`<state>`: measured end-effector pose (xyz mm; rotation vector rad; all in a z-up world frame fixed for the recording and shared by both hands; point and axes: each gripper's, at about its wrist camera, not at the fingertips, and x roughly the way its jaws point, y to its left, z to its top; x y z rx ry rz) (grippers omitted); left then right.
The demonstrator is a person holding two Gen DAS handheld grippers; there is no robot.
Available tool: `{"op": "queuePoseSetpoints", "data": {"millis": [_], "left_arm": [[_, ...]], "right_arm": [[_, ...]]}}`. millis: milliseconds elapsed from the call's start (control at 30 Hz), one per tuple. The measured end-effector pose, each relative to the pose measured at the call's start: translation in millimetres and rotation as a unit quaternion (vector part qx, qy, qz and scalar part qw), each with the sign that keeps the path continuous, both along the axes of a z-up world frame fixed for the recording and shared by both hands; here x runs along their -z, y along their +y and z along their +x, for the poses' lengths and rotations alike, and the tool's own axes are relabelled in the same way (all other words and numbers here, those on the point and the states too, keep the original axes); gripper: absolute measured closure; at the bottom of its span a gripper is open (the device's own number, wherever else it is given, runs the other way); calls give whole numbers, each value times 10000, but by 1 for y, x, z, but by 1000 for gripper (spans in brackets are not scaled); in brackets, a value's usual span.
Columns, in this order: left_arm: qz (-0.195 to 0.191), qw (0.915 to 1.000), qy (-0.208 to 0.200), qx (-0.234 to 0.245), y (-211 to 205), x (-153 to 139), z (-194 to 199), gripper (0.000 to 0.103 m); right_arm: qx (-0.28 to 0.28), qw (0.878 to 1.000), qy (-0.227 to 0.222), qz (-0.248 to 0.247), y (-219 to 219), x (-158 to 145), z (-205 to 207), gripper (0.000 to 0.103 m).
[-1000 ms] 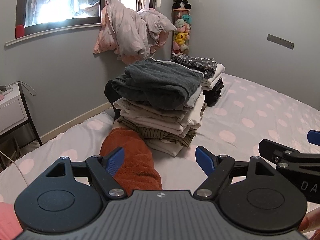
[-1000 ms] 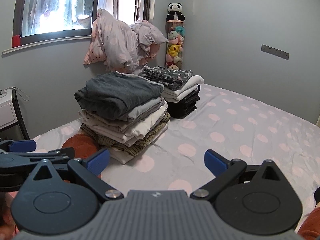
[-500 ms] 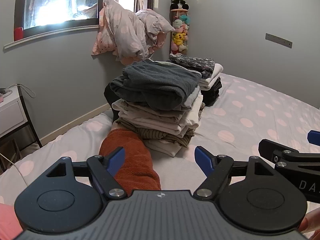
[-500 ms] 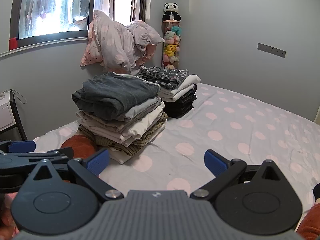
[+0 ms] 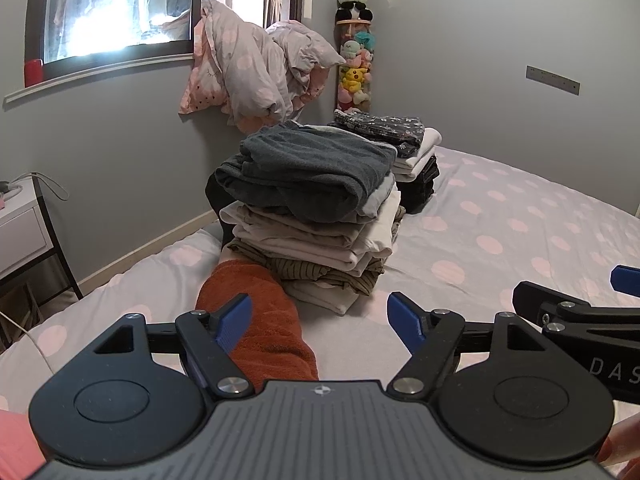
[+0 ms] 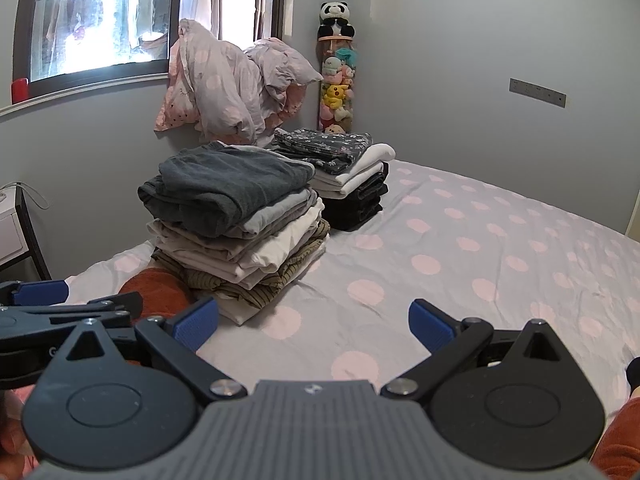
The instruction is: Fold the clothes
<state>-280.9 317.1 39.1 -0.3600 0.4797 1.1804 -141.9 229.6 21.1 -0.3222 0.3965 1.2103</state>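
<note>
Both claws hover low over the bed [image 6: 500, 240], side by side. The left claw [image 5: 320, 316] is closing slowly on nothing; the right claw [image 6: 314, 320] stands wide, empty. The folded clothes stack [image 5: 312, 208] sits ahead, the rust-orange leg [image 5: 256, 320] before it.

Near stack of folded clothes [image 5: 316, 208] on bed [image 5: 500, 240], second stack [image 5: 404, 152] behind it, towel [image 5: 256, 320] in front, bedding [image 5: 256, 76] heaped behind.
</note>
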Motion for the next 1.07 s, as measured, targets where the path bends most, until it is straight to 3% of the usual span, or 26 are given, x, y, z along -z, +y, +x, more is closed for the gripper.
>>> {"op": "queuePoseSetpoints", "data": {"millis": [1067], "left_arm": [[57, 10000, -49, -45, -2, -1, -1, 19]], "right_arm": [[22, 10000, -35, 41, -4, 3, -2, 1]]}}
